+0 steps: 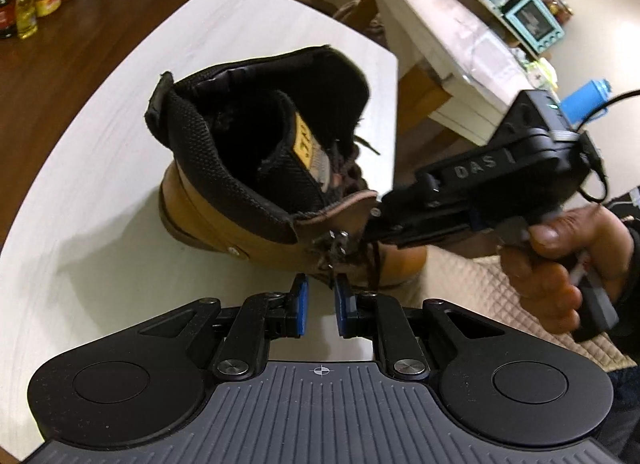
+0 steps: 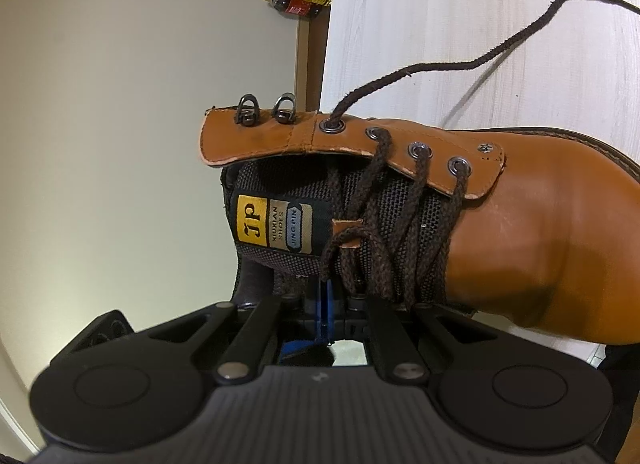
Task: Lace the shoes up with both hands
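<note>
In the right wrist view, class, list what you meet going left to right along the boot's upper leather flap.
Two metal lace hooks → eyelet with the loose lace end → three laced eyelets → small rivet.

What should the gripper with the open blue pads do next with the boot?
Probably ease the left gripper forward and pinch the lace hanging by the hooks. Its jaws stand apart with nothing between them, while the right gripper is shut at the boot.
</note>
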